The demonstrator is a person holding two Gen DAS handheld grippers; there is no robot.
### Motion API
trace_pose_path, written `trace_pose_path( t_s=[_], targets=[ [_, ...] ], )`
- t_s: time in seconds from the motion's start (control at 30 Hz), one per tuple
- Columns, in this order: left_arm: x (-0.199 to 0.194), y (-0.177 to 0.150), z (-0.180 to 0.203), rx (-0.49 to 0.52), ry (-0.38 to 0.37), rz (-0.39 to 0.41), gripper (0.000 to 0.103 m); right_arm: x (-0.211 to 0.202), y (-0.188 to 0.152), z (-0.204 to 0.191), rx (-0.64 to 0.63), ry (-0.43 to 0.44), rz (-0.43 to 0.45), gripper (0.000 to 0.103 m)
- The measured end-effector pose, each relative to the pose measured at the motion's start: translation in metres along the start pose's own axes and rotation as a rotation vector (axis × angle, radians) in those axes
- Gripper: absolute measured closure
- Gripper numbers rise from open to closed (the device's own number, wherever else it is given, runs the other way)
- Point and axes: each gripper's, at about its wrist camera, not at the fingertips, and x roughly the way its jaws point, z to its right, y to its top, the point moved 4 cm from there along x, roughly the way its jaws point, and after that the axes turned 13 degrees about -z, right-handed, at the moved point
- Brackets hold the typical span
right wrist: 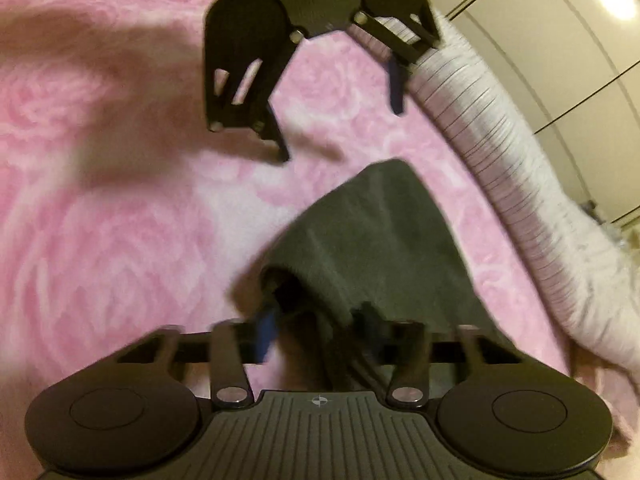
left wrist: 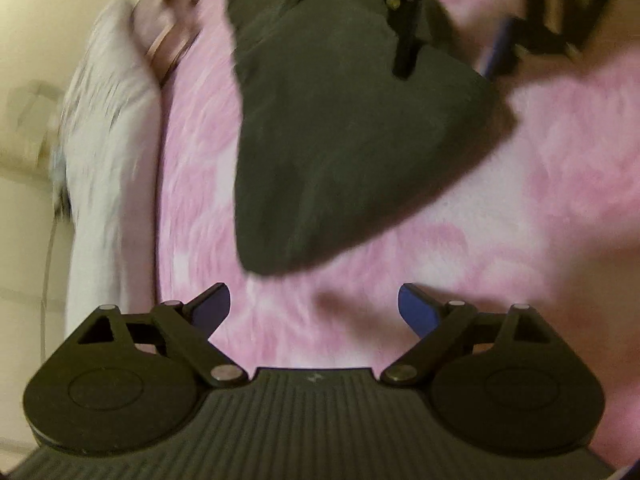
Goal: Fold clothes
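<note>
A dark grey garment [left wrist: 340, 140] hangs over the pink fleece blanket [left wrist: 520, 208]. My right gripper [right wrist: 320, 332] holds its near edge; the cloth [right wrist: 380, 240] drapes away from the blue pads [right wrist: 266, 336], which look partly closed on it. In the left wrist view the right gripper [left wrist: 444, 68] shows at the top, gripping the garment's upper part. My left gripper [left wrist: 314, 312] is open and empty, just short of the garment's lower tip. It also shows in the right wrist view [right wrist: 340, 128], open above the blanket.
A white striped pillow or bedding roll [right wrist: 500, 160] lies along the blanket's edge and also shows in the left wrist view [left wrist: 108, 160]. Cream cupboard doors [right wrist: 560, 40] stand beyond it. The frames are motion-blurred.
</note>
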Motion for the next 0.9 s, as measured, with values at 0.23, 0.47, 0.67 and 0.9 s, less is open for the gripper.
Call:
trace_pose_path(
  t_s=[0.23, 0.47, 0.67, 0.9],
  targets=[
    [0.023, 0.023, -0.005, 0.177, 0.077, 0.126, 0.020, -0.026, -0.006, 0.053, 0.171, 0.096, 0.097, 0.089],
    [0.025, 0.037, -0.034, 0.132, 0.050, 0.058, 0.088, -0.042, -0.008, 0.076, 0.218, 0.135, 0.132, 0.091],
    [-0.019, 0.037, -0.052, 0.079, 0.054, 0.023, 0.090, -0.074, -0.007, 0.074, 0.241, 0.175, 0.155, 0.091],
    [-0.097, 0.021, -0.050, 0.070, -0.041, -0.065, 0.090, -0.130, -0.001, 0.055, 0.290, 0.299, 0.230, 0.091]
  ],
)
